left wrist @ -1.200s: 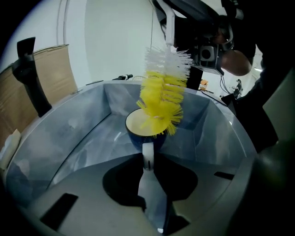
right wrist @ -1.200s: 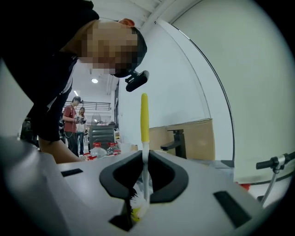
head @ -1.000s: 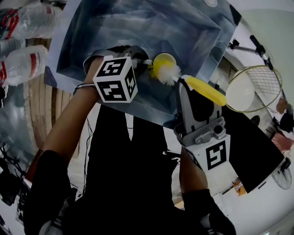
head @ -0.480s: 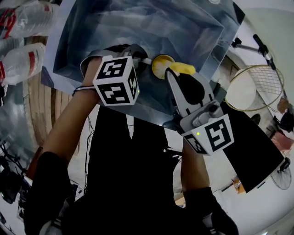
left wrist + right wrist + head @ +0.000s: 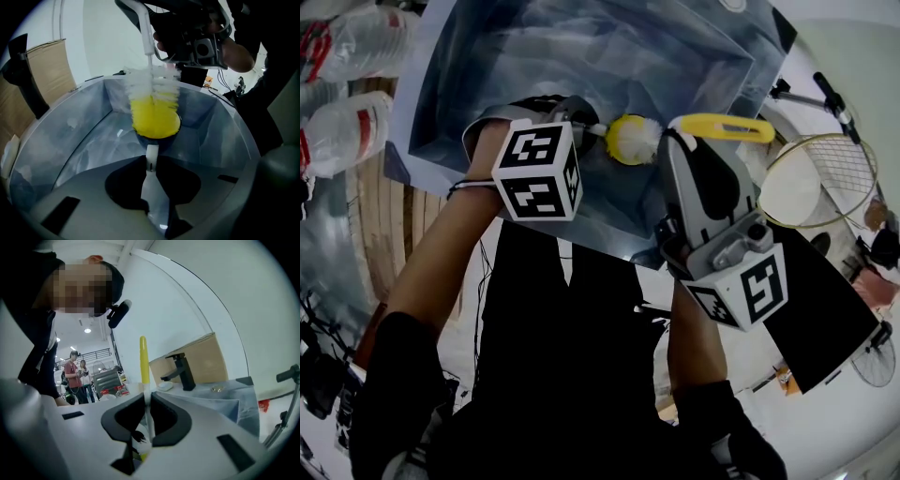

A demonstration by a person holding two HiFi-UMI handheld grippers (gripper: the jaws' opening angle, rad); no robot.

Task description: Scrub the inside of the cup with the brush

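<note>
Risks losing the small round cup with a bright yellow inside and dark outer wall. Grips it only by a thin white strip at the rim, seemingly its handle, pinched between the narrowly parted jaws of the left gripper. Liable to be levered loose by a hard sideways shove and dropped into the basin.

Risks also a turning or sliding of the long bottle brush with white bristles, slim white stem and yellow plastic handle. Clamps it in the right gripper, jaws almost together on the slim stem, yellow handle jutting past the tips. Offers little width there to resist twisting under load. Could fold the bristle head over the rim rather than drive it inside. Might knock the wall of the blue-grey, film-lined sink on a slip downward.

Holds the cup above the sink, roughly mid-basin, mouth turned toward the brush. Shows an evenly yellow interior with no dirt to be made out. White bristles right at the mouth, hiding its upper edge; depth of entry impossible to judge. Looks small, light and rigid.
</note>
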